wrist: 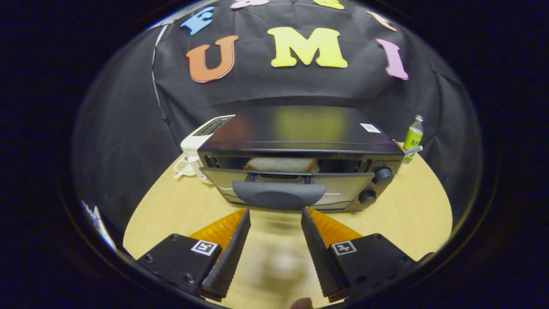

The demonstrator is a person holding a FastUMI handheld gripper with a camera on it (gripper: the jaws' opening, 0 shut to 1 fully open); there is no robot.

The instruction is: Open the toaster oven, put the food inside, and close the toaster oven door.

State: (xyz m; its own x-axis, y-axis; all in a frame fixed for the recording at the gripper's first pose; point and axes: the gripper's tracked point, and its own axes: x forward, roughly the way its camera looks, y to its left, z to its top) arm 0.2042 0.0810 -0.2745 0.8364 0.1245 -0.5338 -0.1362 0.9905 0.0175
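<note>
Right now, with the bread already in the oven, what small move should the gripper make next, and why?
Probably push up and forward on the door handle to finish closing. The toaster oven door hangs partly open, a gap at its top showing the bread inside. The gripper is open and empty, fingertips just short of the handle's lower edge.

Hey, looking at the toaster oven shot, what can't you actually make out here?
- Gripper view: most of the bread inside the toaster oven, hidden behind the part-open door.
- White appliance: largely behind the oven.
- Green bottle: too small to identify.
- Open gripper: handle contact unclear.
</note>
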